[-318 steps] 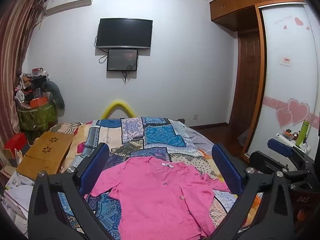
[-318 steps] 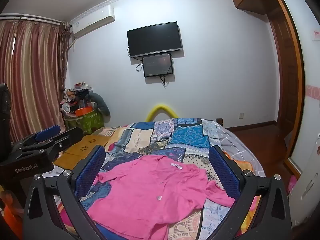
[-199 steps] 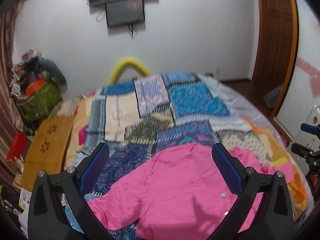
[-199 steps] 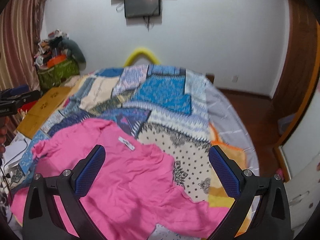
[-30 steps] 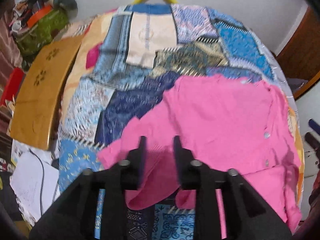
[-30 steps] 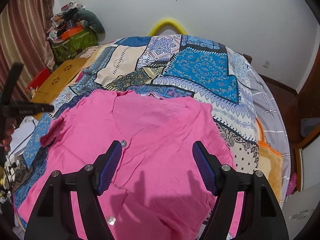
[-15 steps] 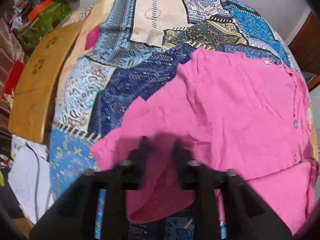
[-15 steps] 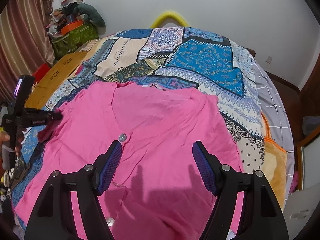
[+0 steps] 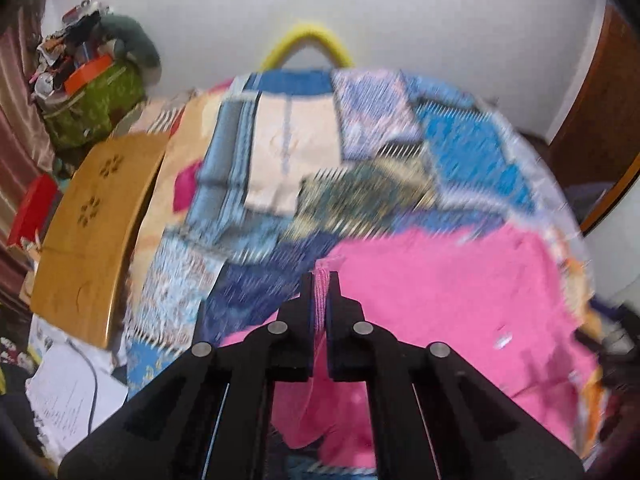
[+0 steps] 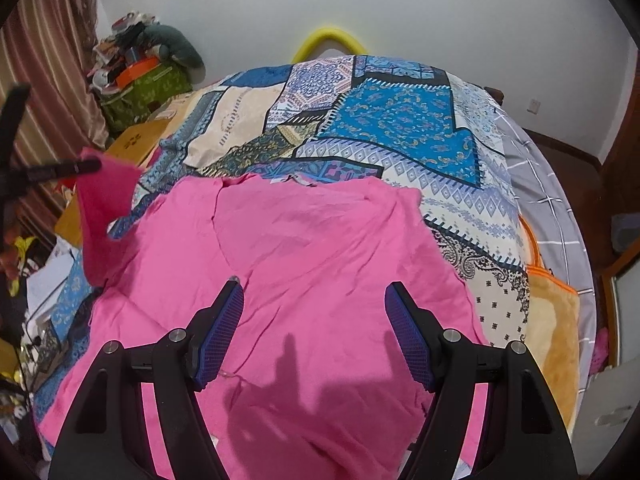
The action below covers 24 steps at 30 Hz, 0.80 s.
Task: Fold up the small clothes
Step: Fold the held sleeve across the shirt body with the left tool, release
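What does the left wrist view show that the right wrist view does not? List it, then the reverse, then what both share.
Only the left wrist view: the left gripper from behind, its fingers shut on a fold of the pink top, and papers on the floor, lower left.

Only the right wrist view: the right gripper open above the top, the sleeve lifted off the bed, and the orange blanket.

Both: the top, the patchwork quilt, the yellow arch, the wooden board.

black hand-held gripper (image 10: pixel 314 304), blue pads (image 10: pixel 218 336)
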Each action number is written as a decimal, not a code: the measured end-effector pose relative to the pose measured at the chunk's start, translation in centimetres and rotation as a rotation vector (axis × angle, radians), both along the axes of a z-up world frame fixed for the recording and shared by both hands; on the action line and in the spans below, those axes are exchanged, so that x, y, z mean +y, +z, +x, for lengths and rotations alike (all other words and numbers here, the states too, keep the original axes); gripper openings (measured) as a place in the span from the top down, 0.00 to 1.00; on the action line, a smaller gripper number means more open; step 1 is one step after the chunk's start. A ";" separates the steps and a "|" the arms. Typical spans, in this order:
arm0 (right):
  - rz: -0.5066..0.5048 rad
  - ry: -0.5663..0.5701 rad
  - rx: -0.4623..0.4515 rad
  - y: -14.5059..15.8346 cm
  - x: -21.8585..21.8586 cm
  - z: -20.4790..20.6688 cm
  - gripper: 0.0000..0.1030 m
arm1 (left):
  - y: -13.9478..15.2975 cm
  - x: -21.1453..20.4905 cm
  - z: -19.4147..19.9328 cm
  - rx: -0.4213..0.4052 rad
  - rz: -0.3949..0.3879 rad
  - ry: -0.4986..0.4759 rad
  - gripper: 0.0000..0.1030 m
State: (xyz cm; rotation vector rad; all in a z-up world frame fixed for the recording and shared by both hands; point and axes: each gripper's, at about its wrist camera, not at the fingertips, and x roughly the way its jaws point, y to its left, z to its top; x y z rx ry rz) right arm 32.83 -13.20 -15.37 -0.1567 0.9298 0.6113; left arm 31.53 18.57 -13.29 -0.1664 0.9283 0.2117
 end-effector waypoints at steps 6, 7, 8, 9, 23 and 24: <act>0.042 -0.019 -0.005 0.8 -1.5 0.7 0.32 | 5.9 -4.4 2.4 -0.115 -0.026 -0.066 0.97; 0.047 -0.021 -0.008 0.9 -1.7 0.7 0.32 | 6.6 -5.2 2.8 -0.126 -0.034 -0.080 0.97; 0.054 -0.025 -0.011 1.1 -1.9 0.8 0.32 | 7.1 -6.2 3.2 -0.135 -0.041 -0.097 0.97; 0.062 -0.030 -0.012 1.2 -2.2 0.9 0.32 | 7.7 -7.7 3.8 -0.143 -0.047 -0.122 0.97; 0.116 -0.084 0.046 0.3 -6.1 2.0 0.32 | 0.4 -20.5 6.8 0.040 -0.006 -0.349 0.97; 0.114 -0.086 0.051 0.1 -6.4 2.1 0.32 | -0.6 -20.8 6.8 0.065 -0.010 -0.356 0.97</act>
